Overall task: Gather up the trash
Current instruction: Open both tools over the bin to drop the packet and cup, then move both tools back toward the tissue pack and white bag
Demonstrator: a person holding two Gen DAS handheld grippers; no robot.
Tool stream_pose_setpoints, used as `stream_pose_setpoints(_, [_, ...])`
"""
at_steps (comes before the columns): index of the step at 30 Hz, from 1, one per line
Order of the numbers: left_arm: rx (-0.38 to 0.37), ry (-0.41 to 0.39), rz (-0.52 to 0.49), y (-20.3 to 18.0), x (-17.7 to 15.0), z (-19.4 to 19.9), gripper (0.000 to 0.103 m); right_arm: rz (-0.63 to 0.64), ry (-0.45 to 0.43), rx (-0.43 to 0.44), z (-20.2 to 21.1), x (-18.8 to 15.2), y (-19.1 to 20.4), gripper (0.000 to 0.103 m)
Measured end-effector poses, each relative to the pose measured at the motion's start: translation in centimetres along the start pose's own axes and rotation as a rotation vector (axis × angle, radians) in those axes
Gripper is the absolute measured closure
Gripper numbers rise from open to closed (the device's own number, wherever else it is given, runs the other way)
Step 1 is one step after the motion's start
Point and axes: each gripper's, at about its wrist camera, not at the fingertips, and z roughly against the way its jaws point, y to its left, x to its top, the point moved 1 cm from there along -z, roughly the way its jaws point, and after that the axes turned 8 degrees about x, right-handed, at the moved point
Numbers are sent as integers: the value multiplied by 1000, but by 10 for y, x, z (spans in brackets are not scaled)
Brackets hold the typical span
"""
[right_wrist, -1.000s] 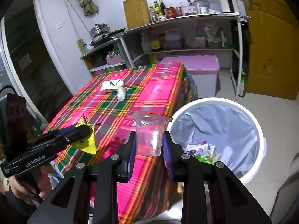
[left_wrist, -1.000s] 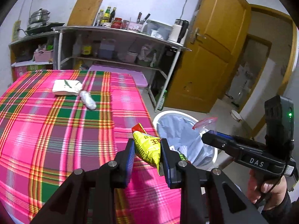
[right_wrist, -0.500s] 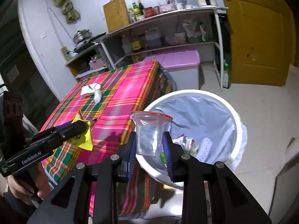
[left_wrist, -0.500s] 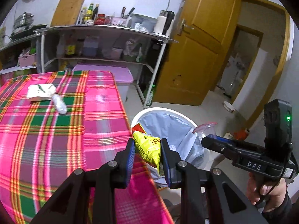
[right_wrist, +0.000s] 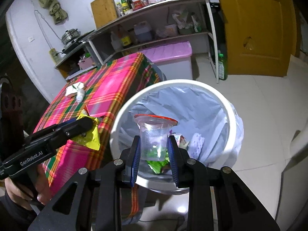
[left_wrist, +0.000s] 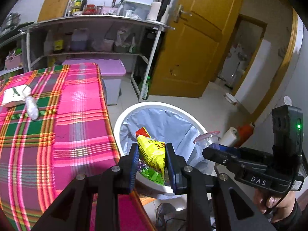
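Surroundings: bench (left_wrist: 73, 104) under a pink plaid cloth, sits left of the bin, its corner just beside the rim. On its far end a white tissue pack (left_wrist: 14, 95) with a crumpled clear bag (left_wrist: 31, 107) touching it. Behind: metal shelf rack (left_wrist: 92, 22) with bottles and tubs, lidded pink storage box (left_wrist: 107, 69) on the floor, yellow door (left_wrist: 192, 44). Nothing between either gripper and the bin mouth.

Pose: both grippers tilt downward over the bin. Left gripper (left_wrist: 152, 154) has jaws clamped on a yellow snack wrapper (left_wrist: 152, 150), hanging over the bin's near-left edge. Right gripper (right_wrist: 154, 150) has jaws pinched on a clear plastic cup (right_wrist: 154, 138), upright, red-rimmed, over the bin opening. A hand (left_wrist: 275, 202) grips the right handle.

Container: white trash bin (right_wrist: 229, 107) with grey-blue liner; inside, green wrappers (right_wrist: 154, 164) and other packaging at the bottom.
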Motion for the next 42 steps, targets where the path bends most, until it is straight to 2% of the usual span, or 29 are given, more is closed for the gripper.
stream_pose_setpoints(10, [-4,77,22,1,5,-41,73,-53,47,-8,-17,-2,-25,73])
stream_pose_setpoints(14, [-19,90,45,4,5,-48,58,-50,52,-10,-19,-3,-27,73])
stream_pose_setpoints(17, [-20,85,52,5,4,-47,57,-49,52,-11,-19,-2,-27,73])
stream_pose_setpoints(27, [17,29,42,6,3,-18,57,-14,13,-7,0,1,-8,71])
stream_pose_setpoints(42, [79,-79,54,25,-10,56,57,81,-39,56,25,3,48,69])
